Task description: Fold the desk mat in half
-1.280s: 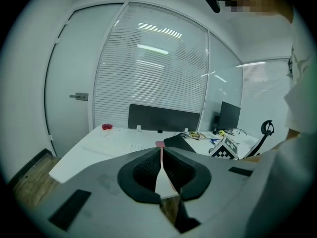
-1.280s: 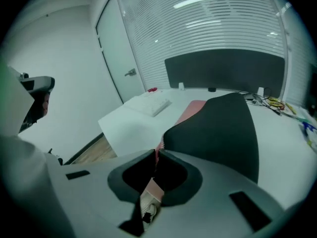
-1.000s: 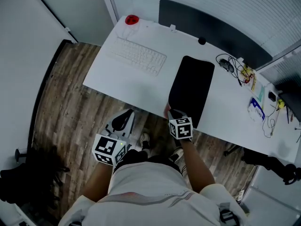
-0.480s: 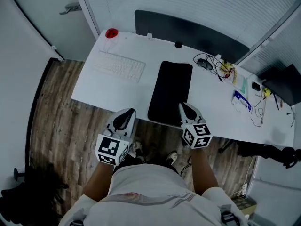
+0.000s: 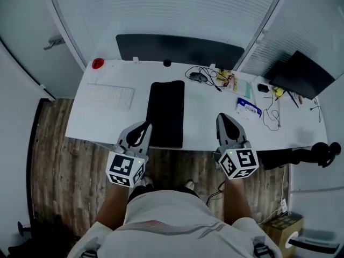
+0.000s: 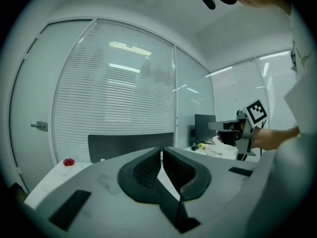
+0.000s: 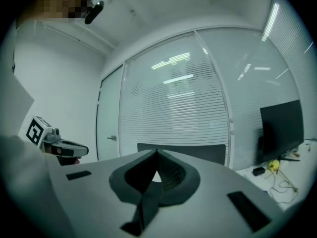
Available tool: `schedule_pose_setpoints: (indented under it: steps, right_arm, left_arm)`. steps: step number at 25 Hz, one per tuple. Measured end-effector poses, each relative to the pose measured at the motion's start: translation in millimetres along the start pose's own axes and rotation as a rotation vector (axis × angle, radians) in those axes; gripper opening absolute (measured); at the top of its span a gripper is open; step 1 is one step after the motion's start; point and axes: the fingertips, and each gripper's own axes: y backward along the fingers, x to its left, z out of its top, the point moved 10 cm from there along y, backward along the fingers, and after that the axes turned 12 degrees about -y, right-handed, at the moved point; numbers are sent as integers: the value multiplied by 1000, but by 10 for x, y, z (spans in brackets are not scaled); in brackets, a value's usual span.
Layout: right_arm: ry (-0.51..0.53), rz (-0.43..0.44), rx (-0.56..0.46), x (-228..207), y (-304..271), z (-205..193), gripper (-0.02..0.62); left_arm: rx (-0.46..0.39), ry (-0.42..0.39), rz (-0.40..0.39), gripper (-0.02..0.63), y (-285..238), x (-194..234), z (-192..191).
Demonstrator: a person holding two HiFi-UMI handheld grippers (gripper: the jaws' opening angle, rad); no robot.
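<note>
Desk mat (image 5: 166,113) black, narrow, flat on white desk (image 5: 207,120), left claw (image 5: 145,127) and right claw (image 5: 223,118) clenched empty

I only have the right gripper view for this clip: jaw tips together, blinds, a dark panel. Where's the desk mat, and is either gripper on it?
Observer: In the head view the desk mat lies flat on the white desk. The right gripper is off to its right, apart from it.
Operator: And the left one?
Observer: The left gripper has its jaws together with nothing between them, as its own view shows.
Operator: Anything else beside the mat?
Observer: A white keyboard lies on the desk to the mat's left.
</note>
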Motion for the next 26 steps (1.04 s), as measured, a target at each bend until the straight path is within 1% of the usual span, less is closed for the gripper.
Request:
schedule_pose_setpoints:
  steps: [3, 6, 10, 17, 26]
  right_arm:
    - [24, -37, -17, -139, 191, 98, 51]
    - [29, -51, -20, -230, 291, 113, 50]
    - [17, -44, -16, -282, 349, 79, 51]
    - [14, -26, 0, -288, 353, 44, 51]
    - [30, -11, 5, -160, 321, 11, 51]
  left_arm:
    - [-15, -4, -12, 23, -84, -126, 102]
    - [-21, -10, -18, 23, -123, -230, 163]
    - [-21, -6, -13, 23, -115, -317, 188]
    - [-21, 3, 3, 23, -64, -352, 208]
    - [-14, 23, 7, 23, 46, -328, 156]
